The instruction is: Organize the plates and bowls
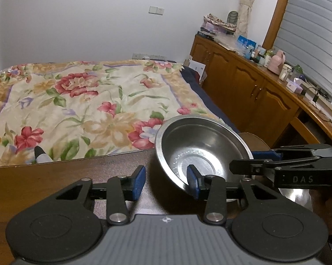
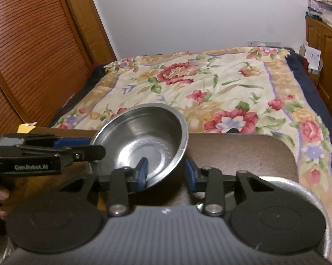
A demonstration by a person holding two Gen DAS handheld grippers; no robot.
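Both tongs reach over the dark table [image 2: 243,154] to one shiny metal bowl [image 1: 201,152]. Left tongs [image 1: 166,180] are open wide, with one blue pad inside the tilted bowl. Right tongs [image 2: 167,172] are open too, straddling its rim. Behind is a flowery bed [image 1: 88,106].
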